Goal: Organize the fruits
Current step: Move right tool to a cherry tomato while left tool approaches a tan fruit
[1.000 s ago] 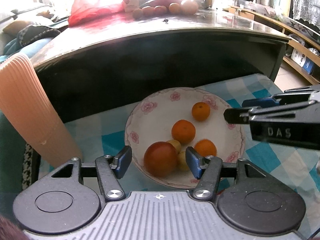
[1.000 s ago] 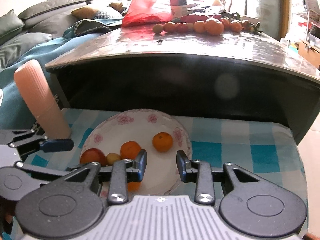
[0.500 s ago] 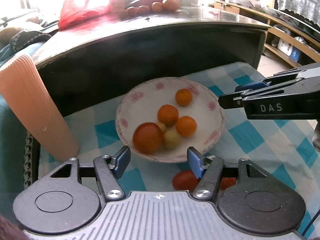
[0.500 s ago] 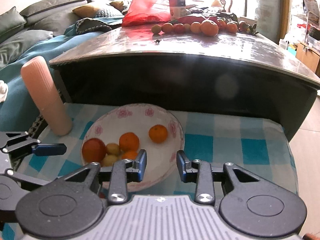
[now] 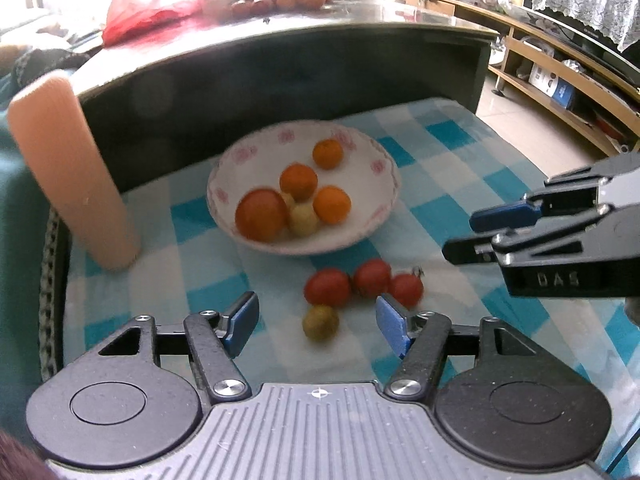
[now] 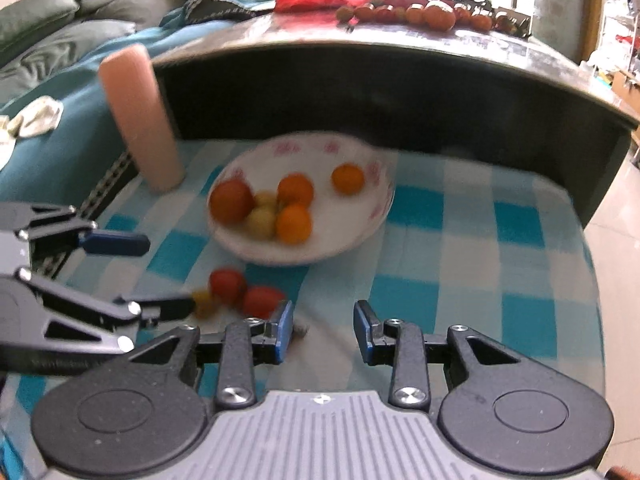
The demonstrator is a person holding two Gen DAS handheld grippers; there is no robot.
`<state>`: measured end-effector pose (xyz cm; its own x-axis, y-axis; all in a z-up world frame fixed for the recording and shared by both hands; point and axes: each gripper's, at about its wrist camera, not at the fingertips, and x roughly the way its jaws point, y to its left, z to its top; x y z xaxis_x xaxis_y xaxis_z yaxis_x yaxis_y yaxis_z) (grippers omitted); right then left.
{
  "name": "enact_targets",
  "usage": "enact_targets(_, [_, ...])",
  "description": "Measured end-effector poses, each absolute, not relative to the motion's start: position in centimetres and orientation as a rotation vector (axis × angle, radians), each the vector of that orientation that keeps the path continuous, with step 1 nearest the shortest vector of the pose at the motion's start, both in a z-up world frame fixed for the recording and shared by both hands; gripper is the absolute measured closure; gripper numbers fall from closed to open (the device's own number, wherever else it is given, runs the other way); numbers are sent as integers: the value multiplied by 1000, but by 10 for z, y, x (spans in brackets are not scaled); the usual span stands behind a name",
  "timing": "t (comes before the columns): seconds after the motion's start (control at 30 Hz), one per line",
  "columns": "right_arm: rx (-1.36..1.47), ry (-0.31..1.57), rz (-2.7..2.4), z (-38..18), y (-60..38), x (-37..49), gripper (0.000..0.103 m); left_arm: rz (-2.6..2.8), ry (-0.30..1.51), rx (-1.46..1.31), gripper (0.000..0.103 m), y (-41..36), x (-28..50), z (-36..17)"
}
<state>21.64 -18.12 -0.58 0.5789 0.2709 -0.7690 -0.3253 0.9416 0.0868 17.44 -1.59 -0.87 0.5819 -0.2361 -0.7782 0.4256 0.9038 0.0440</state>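
A white flowered bowl [image 5: 372, 224] [image 6: 360, 236] on the blue checked cloth holds three oranges [image 5: 298, 181], a big red-orange fruit [image 5: 261, 214] and small yellow ones. In front of it on the cloth lie three red tomatoes [image 5: 328, 286] and one yellow-green fruit [image 5: 320, 322]. My left gripper [image 5: 316, 324] is open, its fingers on either side of the yellow-green fruit without touching it. My right gripper [image 6: 323, 330] is open and holds nothing, with the tomatoes [image 6: 262, 300] just left of its left finger. Each gripper shows from the side in the other's view.
A tall pink ribbed cylinder [image 5: 72, 176] [image 6: 140, 120] stands left of the bowl. Behind the cloth rises a dark table [image 5: 280, 64] with a red bag [image 5: 148, 8] and a row of fruit [image 6: 420, 14] on top. A sofa lies at the left, shelves at the right.
Both grippers have pulled back toward me and away from the bowl. The tomatoes and the yellow-green fruit on the cloth have come into view in front of them.
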Motion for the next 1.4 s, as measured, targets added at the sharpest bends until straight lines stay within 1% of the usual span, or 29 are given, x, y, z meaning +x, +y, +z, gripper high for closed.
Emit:
enact_targets(0.2, [-94, 923, 396, -20, -170, 204, 54, -417, 883, 242, 31, -15, 165, -12])
enact_targets(0.6, [-131, 941, 451, -40, -149, 225, 54, -441, 913, 258, 30, -17, 168, -21])
enact_targets(0.67, [-137, 944, 452, -44, -147, 228, 52, -439, 918, 258, 30, -16, 171, -24])
enact_targets(0.87, [-134, 971, 458, -51, -149, 231, 52, -431, 935, 223, 31, -12, 183, -31])
enact_targets(1.07, [-122, 975, 457, -48, -155, 227, 56, -437, 930, 217, 39, -16, 193, -38])
enact_targets(1.17, [-106, 978, 440, -46, -162, 226, 57, -447, 926, 222, 45, -20, 196, -42])
enact_targets(1.23, [-99, 978, 436, -45, -165, 225, 57, -447, 939, 222, 51, -22, 199, -46])
enact_targets(1.3, [-95, 981, 435, -45, -168, 223, 57, -441, 950, 223, 52, -23, 202, -50])
enact_targets(1.4, [-95, 986, 434, -47, -170, 221, 57, -425, 955, 222, 58, -23, 203, -55])
